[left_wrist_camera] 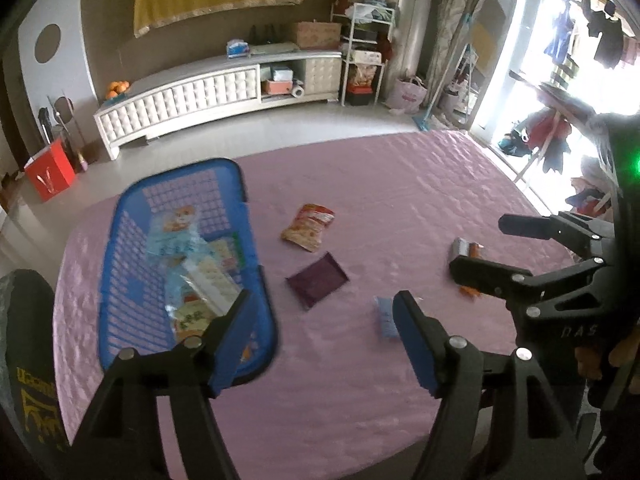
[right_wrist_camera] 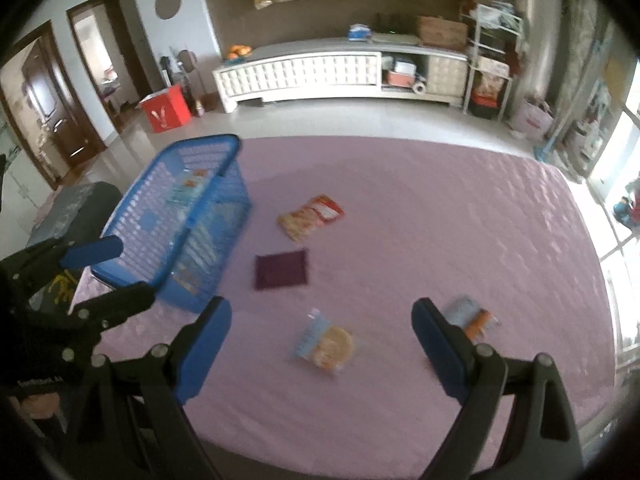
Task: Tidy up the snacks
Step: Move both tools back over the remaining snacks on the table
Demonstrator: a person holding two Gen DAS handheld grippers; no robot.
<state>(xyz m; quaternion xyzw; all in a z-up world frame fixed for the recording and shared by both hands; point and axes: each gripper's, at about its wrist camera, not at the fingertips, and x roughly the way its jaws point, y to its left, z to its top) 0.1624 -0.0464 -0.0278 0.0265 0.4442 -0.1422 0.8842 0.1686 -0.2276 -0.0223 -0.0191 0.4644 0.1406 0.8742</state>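
Your left tool [left_wrist_camera: 320, 344] and right tool [right_wrist_camera: 322, 354] are black linkages with silver rivets and blue pads [right_wrist_camera: 204, 354].

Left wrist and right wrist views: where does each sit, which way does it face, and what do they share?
Left wrist: on the left tool, angled down over the blue basket; the right tool and fingers show.
Right wrist: on the right tool, angled down at the cracker packet; the left tool shows.
Shared: basket, purple pouch, pink cover, white cabinet.
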